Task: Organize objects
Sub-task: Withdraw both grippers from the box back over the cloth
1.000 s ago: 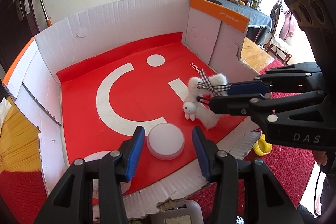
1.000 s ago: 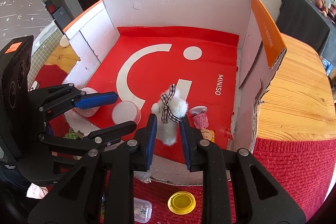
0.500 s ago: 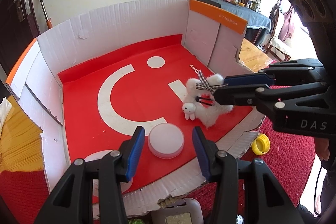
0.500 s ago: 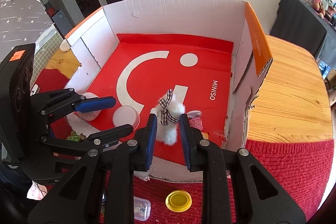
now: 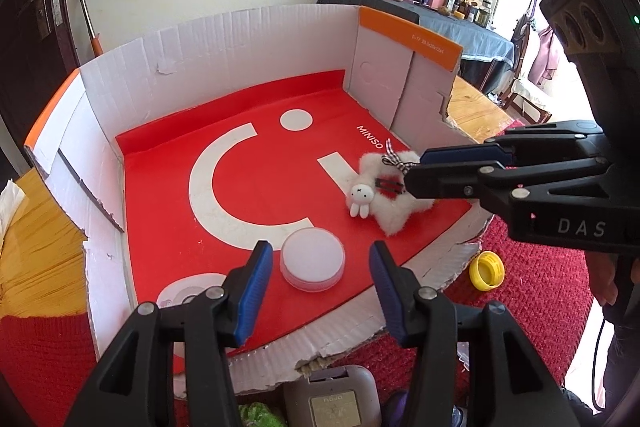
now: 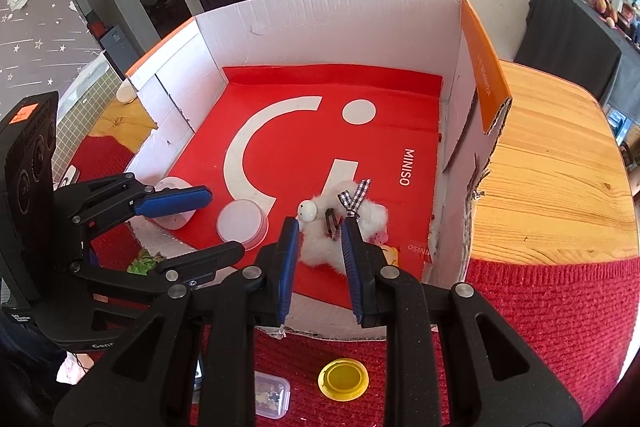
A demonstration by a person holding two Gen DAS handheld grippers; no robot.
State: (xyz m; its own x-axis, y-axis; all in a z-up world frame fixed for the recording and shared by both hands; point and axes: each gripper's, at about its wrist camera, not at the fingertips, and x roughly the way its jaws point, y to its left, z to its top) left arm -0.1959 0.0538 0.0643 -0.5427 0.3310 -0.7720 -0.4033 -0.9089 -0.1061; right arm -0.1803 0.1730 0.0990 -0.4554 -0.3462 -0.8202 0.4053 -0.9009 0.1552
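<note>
A white cardboard box point(image 5: 224, 39) with a red floor holds the objects. A round white container point(image 5: 312, 261) lies on that floor between the pads of my left gripper point(image 5: 320, 291). Its jaws are opening and gaps show on both sides of the container. My right gripper point(image 6: 321, 259) is shut on a white plush toy point(image 6: 372, 217) with a checked ribbon, a small bunny figure point(image 5: 360, 197) and a black hair clip. The plush leans on the box floor near the front right corner. From the left wrist view, my right gripper point(image 5: 414, 171) comes in from the right.
A second white round item point(image 6: 172, 203) lies at the box's front left, and a pink toy point(image 6: 380, 238) peeks out behind the plush. On the red cloth point(image 6: 560, 307) in front lie a yellow lid point(image 6: 343, 377) and a small clear case point(image 6: 272, 397). The wooden tabletop point(image 6: 552, 167) shows on the right.
The left jaws have spread slightly around the round container. The right gripper has drawn back a little with the plush, which now tilts more toward the floor.
</note>
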